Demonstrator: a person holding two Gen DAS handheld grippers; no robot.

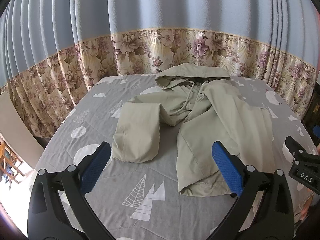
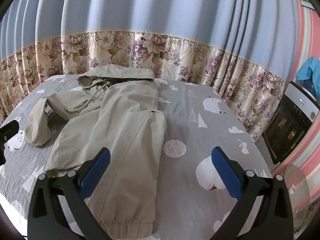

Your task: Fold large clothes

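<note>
A pale khaki hooded jacket (image 1: 210, 120) lies crumpled on the grey patterned bed (image 1: 80, 120), hood toward the far edge by the curtain (image 1: 140, 50), one sleeve doubled back, drawstrings loose. Left tool (image 1: 161, 170) and right tool (image 2: 161, 172) both gape wide, holding nothing

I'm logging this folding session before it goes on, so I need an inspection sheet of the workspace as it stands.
Surface: bed with grey sheet printed with white trees and clouds.
Job's things: beige hooded jacket lying flat, hood toward the curtain, one sleeve folded back on itself, drawstring loose on the chest.
Clutter: nothing seen on the bed.
Grippers: left gripper open, above the sheet; right gripper open, above the jacket's other sleeve.
Cables: nothing seen.
Surroundings: blue curtain with floral border behind; black-fronted appliance beside a pink striped wall.
</note>
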